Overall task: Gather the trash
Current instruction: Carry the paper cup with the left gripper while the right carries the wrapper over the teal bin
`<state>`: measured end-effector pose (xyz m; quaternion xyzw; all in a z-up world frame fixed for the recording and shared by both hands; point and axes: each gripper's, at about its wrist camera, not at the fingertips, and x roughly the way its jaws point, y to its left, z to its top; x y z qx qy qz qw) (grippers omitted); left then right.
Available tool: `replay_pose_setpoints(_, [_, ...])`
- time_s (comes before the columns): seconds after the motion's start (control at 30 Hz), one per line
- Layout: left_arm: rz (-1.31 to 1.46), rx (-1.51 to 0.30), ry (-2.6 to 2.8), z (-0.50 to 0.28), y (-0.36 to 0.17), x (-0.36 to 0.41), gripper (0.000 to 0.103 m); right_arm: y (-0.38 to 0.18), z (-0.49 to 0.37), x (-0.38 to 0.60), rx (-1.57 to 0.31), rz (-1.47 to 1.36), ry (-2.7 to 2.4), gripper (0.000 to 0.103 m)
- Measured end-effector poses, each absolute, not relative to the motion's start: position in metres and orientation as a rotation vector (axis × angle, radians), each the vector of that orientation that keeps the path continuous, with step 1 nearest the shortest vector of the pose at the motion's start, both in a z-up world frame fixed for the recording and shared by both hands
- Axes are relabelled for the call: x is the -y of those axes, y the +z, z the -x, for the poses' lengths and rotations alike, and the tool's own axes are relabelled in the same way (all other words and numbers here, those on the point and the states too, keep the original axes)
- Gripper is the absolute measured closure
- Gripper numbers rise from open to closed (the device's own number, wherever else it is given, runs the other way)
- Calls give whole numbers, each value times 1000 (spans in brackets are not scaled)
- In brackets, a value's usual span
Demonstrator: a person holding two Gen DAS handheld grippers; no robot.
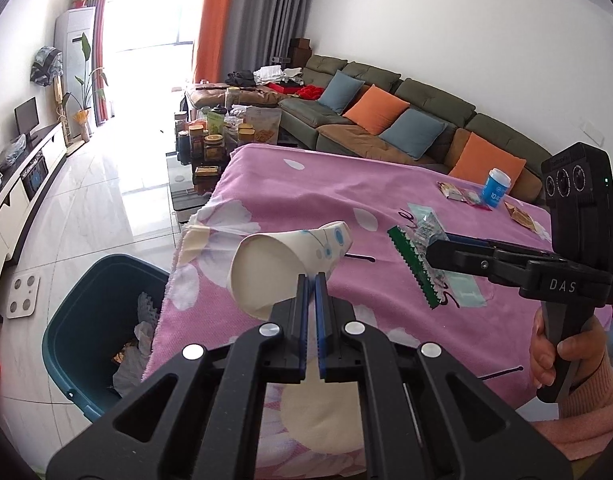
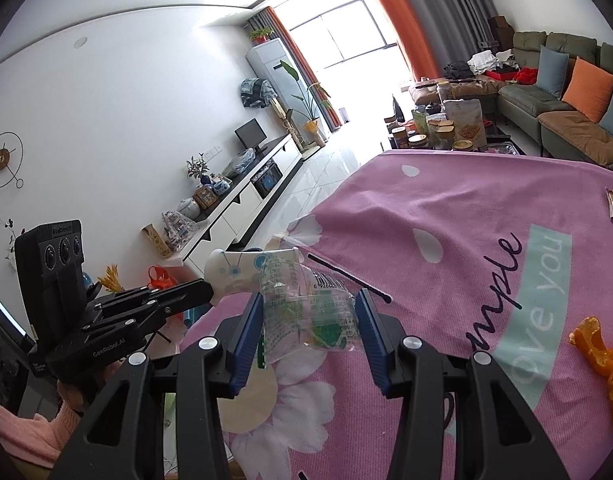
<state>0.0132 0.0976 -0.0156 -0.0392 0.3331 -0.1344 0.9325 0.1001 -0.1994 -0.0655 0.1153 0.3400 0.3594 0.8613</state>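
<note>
The move ahead turns on the teal bin point(image 1: 102, 332), which stands on the floor just off the left edge of the worktop point(image 1: 346, 184), below and to the left of both claws. The left claw point(image 1: 311, 280) is nearer to it; its jaws are pinched together on the rim of a paper cup point(image 1: 290, 256), which lies on its side with the mouth facing the bin. To the right, the right claw point(image 2: 308, 316) is clamped on a crinkled clear wrapper point(image 2: 306, 312), its pads part-way apart around the bundle. Judging by this, both loads must travel leftward past the cloth edge before release. More wrappers point(image 1: 458, 194) lie far right.
</note>
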Motion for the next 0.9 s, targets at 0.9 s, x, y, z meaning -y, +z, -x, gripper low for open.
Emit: replay_pose_setpoints(0.9, [131,-644,-134,-7,-8,-160,99,-63,-112,137,-741,-170,866,58])
